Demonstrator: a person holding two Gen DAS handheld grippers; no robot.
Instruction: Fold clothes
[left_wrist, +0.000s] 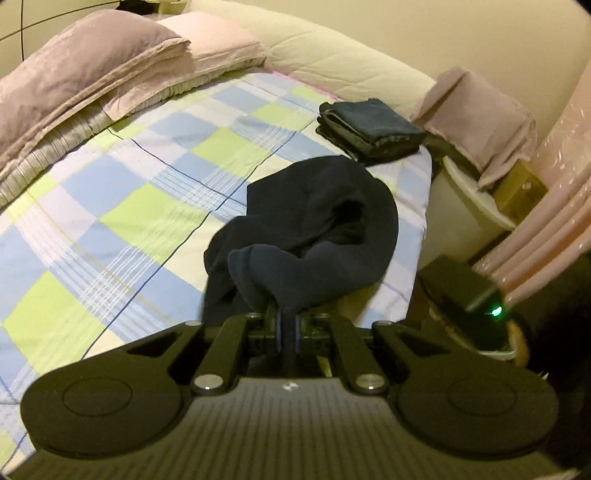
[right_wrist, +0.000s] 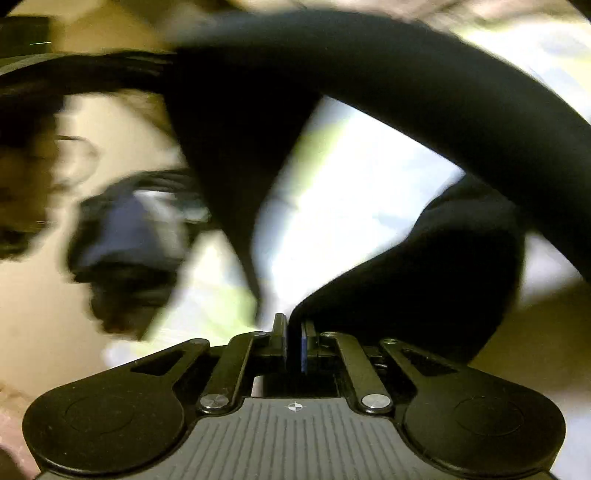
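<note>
Left wrist view: checked cotton bed (left_wrist: 122, 192), smooth and flat, carries one folded dark stack (left_wrist: 369, 129) near the far edge. A crumpled navy garment (left_wrist: 317, 236), soft and limp, awaits folding. Left tool (left_wrist: 288, 332) and right tool (right_wrist: 294, 343) each pinch its cloth.

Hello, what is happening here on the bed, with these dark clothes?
A person is folding laundry with handheld tongs, one pair in each hand. The left tongs are shut on a crumpled dark garment that lies partly on the checked bed sheet. The right tongs are shut on dark fabric too; that view is blurred. One dark item already sits folded near the bed's far corner.
</note>
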